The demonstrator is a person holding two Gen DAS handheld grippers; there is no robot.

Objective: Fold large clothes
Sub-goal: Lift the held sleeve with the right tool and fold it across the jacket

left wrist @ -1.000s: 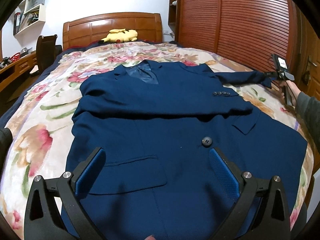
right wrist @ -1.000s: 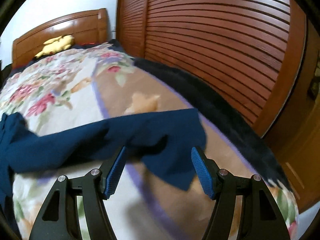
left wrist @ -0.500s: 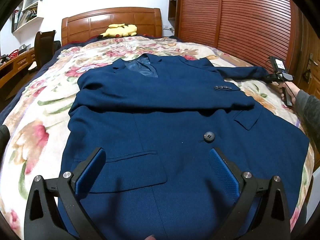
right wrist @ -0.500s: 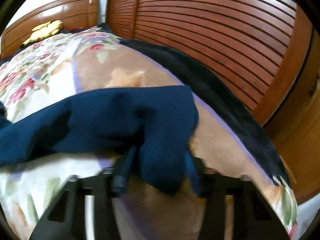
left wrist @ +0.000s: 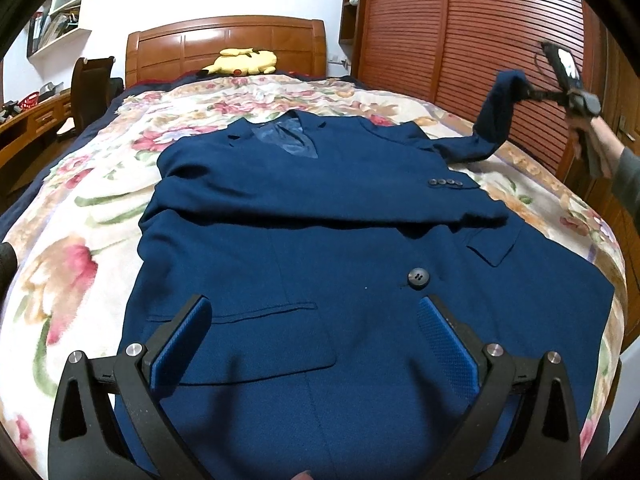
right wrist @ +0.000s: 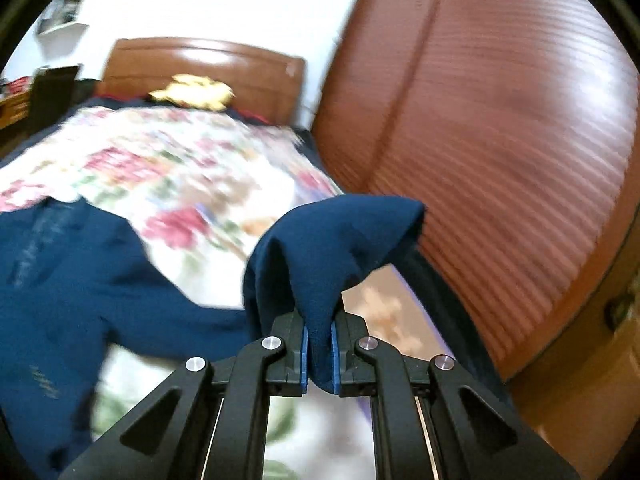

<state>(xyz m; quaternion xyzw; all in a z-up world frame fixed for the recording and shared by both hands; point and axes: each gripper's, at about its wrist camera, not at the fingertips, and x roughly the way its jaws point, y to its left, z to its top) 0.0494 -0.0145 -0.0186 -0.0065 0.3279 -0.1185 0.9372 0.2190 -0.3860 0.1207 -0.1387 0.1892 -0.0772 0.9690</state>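
- On bed point(left wrist: 60, 216), navy jacket point(left wrist: 320, 264) lies flat, front up; one sleeve already across chest.
- R gripper point(right wrist: 319, 354) just clamped onto other sleeve's cuff point(right wrist: 336, 240), held up near wardrobe point(left wrist: 500, 48).
- L gripper point(left wrist: 316, 344) wide open, empty, over hem.
- Next, prob.: swing cuff across chest, lay flat.
- Room: wardrobe tight on that side; open quilt opposite.

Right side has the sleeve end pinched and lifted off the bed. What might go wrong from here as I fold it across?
1. The right gripper pinches only a small bunch of the sleeve cuff; a fast swing could pull it free.
2. The other sleeve already lies folded across the jacket; dragging this one over may rumple it.
3. The left gripper hovers open above the hem, so nothing pins the jacket, which may slide.
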